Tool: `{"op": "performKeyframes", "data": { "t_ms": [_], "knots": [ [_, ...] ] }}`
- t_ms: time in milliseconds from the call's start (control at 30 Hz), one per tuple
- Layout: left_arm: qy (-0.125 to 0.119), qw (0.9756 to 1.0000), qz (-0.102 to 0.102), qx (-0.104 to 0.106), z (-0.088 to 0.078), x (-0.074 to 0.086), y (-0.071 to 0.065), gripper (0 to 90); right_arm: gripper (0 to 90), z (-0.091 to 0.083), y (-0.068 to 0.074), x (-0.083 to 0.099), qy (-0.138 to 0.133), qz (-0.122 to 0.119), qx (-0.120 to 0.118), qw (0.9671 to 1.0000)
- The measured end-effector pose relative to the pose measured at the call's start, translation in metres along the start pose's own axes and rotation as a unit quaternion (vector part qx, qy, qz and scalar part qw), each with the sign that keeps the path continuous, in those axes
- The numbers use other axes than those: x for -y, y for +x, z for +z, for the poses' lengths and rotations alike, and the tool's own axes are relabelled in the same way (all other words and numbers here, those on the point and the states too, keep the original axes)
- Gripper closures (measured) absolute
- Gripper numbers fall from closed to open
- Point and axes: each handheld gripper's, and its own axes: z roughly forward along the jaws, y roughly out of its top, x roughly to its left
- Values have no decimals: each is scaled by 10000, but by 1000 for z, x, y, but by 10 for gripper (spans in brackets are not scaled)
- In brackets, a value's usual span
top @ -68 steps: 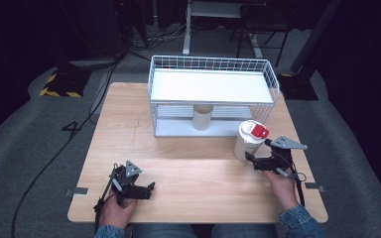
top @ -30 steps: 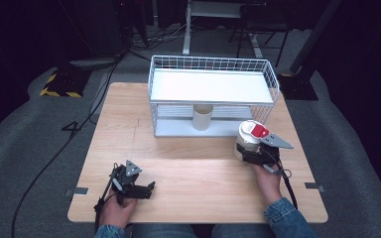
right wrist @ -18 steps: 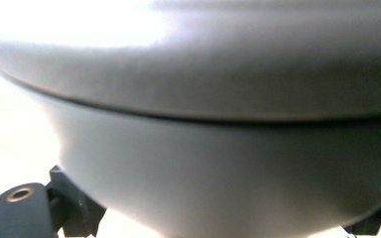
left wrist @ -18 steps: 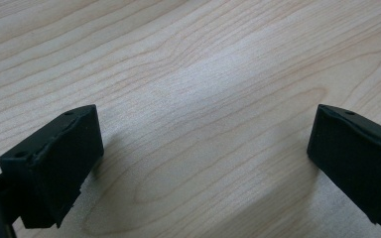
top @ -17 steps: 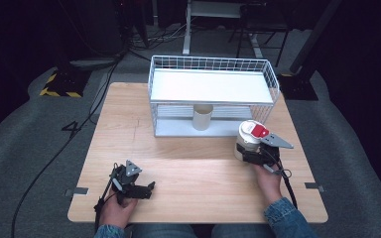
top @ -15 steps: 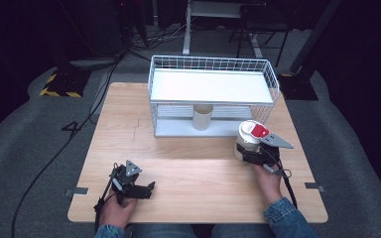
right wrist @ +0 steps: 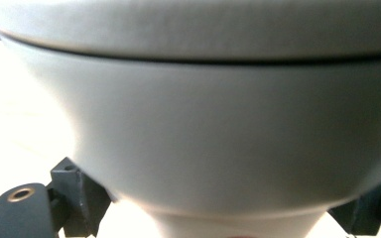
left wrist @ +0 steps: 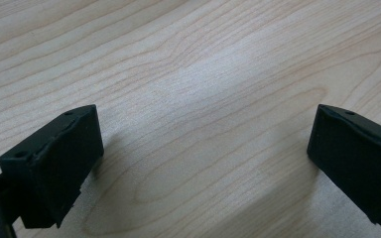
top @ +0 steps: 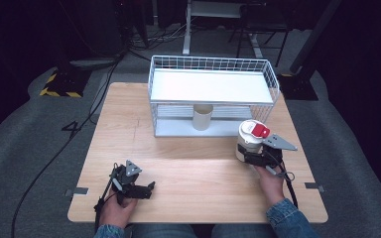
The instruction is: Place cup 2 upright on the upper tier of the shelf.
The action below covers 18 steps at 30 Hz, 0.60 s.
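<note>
Right gripper [top: 245,154] clenched low on white lidded jar [top: 250,140]; rigid, smooth, likely slippery. Left gripper [top: 146,189] released, idle.

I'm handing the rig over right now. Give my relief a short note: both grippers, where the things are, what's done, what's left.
Right gripper: fingers shut on the white container, low on its body; it stands on the table in front of the wire rack's right end.
Left gripper: open, holding nothing, low over the near left of the table.
Beige cup: upright on the rack's lower shelf.
Done: the container is gripped.
Left: lift and place it, probably on the rack; the left gripper is free to help.
</note>
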Motion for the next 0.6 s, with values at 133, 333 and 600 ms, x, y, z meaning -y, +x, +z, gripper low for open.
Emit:
{"op": "performKeyframes", "data": {
  "t_ms": [133,333,600],
  "knots": [
    [-5,10000,-2,0,0,0,0,14,140,-5,-1,-3,-38,34,-35,10000],
    [-5,10000,-3,0,0,0,0,14,140,-14,-2,-12,-105,68,-113,9999],
    [-7,10000,-2,0,0,0,0,14,140,-28,1,-26,-252,81,-202,9994]
  ]
}}
